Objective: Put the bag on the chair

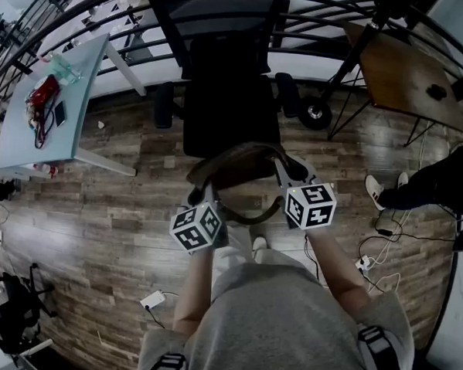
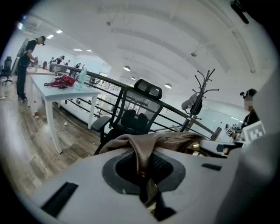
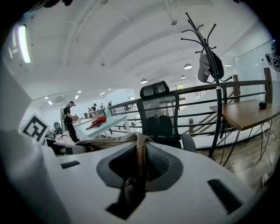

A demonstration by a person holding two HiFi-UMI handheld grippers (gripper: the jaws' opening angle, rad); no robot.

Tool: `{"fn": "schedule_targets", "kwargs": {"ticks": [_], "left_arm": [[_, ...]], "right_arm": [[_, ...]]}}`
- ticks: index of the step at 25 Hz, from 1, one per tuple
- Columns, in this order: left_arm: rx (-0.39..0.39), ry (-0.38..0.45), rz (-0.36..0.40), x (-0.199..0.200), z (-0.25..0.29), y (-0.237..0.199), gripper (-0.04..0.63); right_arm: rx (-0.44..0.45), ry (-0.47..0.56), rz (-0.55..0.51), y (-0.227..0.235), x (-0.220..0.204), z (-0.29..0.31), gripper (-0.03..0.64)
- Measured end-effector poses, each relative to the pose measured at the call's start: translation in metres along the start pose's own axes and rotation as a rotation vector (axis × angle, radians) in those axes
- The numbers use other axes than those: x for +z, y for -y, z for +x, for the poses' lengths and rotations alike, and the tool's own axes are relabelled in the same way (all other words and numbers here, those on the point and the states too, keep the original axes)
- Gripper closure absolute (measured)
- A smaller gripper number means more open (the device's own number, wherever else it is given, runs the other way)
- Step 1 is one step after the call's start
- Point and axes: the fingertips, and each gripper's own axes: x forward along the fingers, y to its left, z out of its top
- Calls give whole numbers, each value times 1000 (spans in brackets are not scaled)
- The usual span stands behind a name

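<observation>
A brown leather bag point(image 1: 240, 164) hangs in the air between my two grippers, just in front of a black office chair point(image 1: 229, 103). My left gripper point(image 1: 201, 196) is shut on the bag's left strap point(image 2: 143, 155), which runs down between its jaws. My right gripper point(image 1: 288, 174) is shut on the right strap point(image 3: 140, 162), pinched thin between its pads. Both gripper views look over the bag's top point(image 2: 175, 141) toward the chair point(image 2: 135, 118), whose headrest point(image 3: 154, 89) stands ahead. The chair's seat point(image 1: 231, 126) is bare.
A light table point(image 1: 46, 109) with a red item stands left of the chair. A wooden table point(image 1: 407, 73) and a coat stand point(image 3: 210, 65) are at the right, by a black railing point(image 1: 317, 22). A seated person's leg and shoe point(image 1: 405, 189) and floor cables lie to the right.
</observation>
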Motion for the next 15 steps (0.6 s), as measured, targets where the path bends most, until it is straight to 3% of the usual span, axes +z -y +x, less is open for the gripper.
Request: {"fn": "schedule_targets", "kwargs": {"ticks": [7,15], "left_arm": [[6,13,43,-26,-63,24,572],[13,37,45,-41,-87,36,572]], "right_arm": [[27,12,15,-14,-28,-69,568],[41,46,-6,-20,-34,-97,569]]}}
